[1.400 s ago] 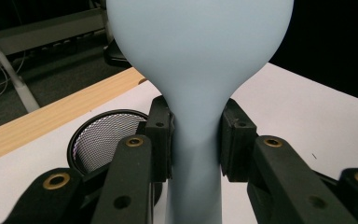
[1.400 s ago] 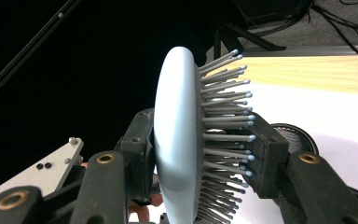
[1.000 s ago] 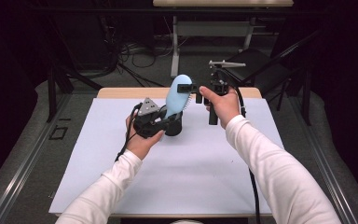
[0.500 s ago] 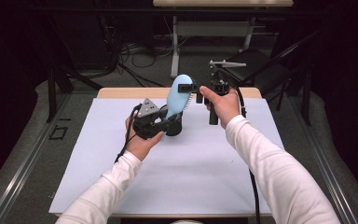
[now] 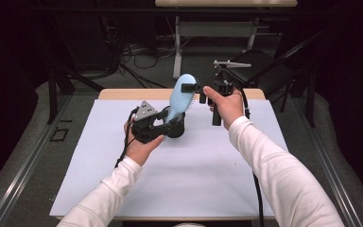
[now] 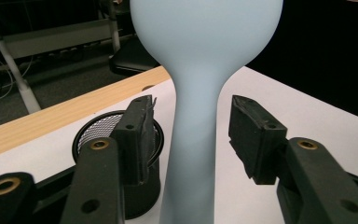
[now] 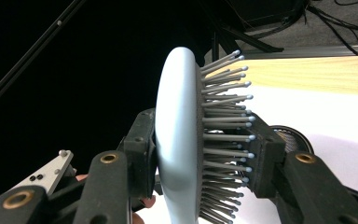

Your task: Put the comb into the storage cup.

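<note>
Item: pale blue hairbrush [image 5: 182, 97], held in the air over the far middle of the white table [image 5: 170, 189], between my two grippers.

I read its long axis as tilted: handle down and toward me, head up and away, above the black mesh cup [image 5: 176, 127]. My right gripper [image 5: 199, 89] is clamped across the head, one jaw on the smooth back, the other in the bristles [image 7: 223, 140], which face right. My left gripper [image 6: 191, 135] straddles the handle, jaws spread and apart from it on both sides. The right hand carries the brush; I judge any lowering into the cup runs handle-first.
</note>
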`<action>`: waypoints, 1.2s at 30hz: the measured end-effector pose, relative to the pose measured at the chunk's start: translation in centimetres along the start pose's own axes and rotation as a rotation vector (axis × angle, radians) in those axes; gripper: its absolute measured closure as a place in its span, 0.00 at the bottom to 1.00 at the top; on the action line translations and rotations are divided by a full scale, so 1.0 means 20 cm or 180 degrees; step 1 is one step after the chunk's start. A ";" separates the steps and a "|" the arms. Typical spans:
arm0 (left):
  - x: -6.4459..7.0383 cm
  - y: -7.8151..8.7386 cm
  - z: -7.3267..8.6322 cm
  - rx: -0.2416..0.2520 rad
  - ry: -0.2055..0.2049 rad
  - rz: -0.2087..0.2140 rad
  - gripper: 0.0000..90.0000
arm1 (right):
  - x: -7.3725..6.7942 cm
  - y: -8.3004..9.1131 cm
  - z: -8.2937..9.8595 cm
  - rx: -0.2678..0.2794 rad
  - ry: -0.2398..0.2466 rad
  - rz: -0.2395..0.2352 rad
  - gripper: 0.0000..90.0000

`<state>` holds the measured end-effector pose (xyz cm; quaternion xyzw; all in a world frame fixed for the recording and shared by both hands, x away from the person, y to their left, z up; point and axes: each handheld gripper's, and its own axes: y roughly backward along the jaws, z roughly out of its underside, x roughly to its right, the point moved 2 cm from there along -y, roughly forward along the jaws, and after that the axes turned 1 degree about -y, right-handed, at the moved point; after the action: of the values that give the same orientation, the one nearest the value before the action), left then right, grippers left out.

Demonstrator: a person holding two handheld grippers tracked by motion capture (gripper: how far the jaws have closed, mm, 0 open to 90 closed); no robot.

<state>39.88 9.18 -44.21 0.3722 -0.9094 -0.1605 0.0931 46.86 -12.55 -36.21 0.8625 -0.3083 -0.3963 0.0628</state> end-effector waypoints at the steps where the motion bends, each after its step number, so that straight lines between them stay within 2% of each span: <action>1: 0.00 0.00 0.00 0.0008 0.0005 0.0000 0.54 | 0.00 0.00 0.00 0.0007 0.0005 0.0002 0.58; 9: -0.02 0.03 0.01 0.0006 0.0157 0.0044 0.52 | 0.01 0.00 -0.01 0.0030 0.0009 0.0029 0.58; 13: -0.02 0.05 0.01 0.0029 0.0189 0.0051 0.52 | 0.01 0.01 -0.01 0.0046 -0.0002 0.0029 0.58; 17: -0.01 0.05 -0.01 -0.0048 0.0267 0.0104 0.51 | 0.00 0.02 -0.02 0.0058 0.0012 0.0032 0.58; 28: 0.03 0.05 -0.04 -0.0129 0.0188 0.0111 0.50 | -0.01 0.05 -0.05 0.0075 0.0046 0.0066 0.58; 32: 0.02 0.06 -0.05 -0.0114 0.0198 0.0094 0.48 | 0.00 0.07 -0.07 0.0098 0.0047 0.0076 0.58; 36: 0.01 0.08 -0.08 -0.0123 0.0266 0.0063 0.45 | 0.00 0.10 -0.08 0.0121 0.0057 0.0103 0.58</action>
<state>39.24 9.81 -42.24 0.3676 -0.9051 -0.1614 0.1398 47.12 -14.32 -34.43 0.8619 -0.3291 -0.3816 0.0556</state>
